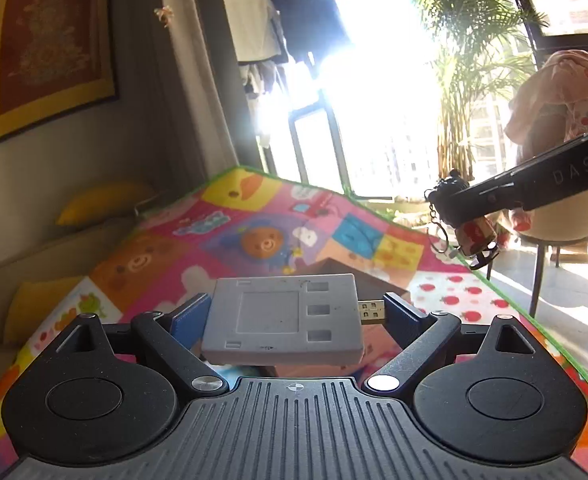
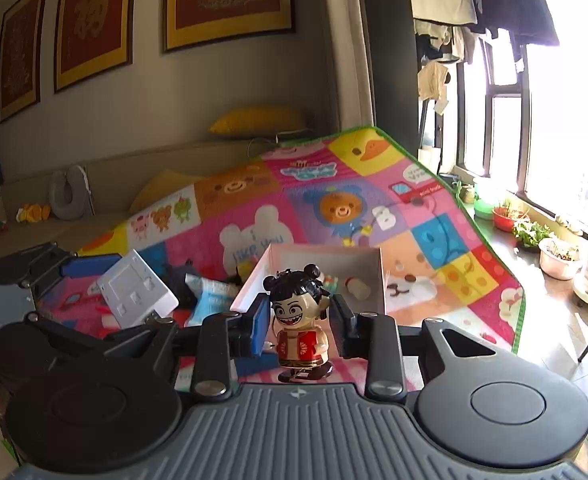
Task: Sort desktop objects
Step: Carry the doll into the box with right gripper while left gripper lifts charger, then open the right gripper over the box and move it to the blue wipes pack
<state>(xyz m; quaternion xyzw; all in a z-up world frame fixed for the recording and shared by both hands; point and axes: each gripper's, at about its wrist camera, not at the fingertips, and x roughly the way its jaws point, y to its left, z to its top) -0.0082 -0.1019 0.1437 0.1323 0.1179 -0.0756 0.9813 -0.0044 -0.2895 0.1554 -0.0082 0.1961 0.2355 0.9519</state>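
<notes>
My left gripper point(image 1: 294, 316) is shut on a flat grey USB device point(image 1: 285, 320), held crosswise in the air above the mat. Its gold plug point(image 1: 372, 312) meets the right blue pad. My right gripper point(image 2: 298, 316) is shut on a small doll keychain point(image 2: 300, 328) with black hair buns and a red vest, gripped at the head. In the left wrist view the doll point(image 1: 476, 236) hangs from the right gripper point(image 1: 450, 204) at the right, its chain dangling. The left gripper point(image 2: 129, 292) and the grey device point(image 2: 133, 292) show at the left of the right wrist view.
A colourful cartoon play mat point(image 2: 334, 208) covers the surface. An open white box point(image 2: 277, 276) with small items inside sits just ahead of the doll. A blue-white packet point(image 2: 209, 300) and a dark object point(image 2: 177, 280) lie left of the box. Sofa behind, plants and chair right.
</notes>
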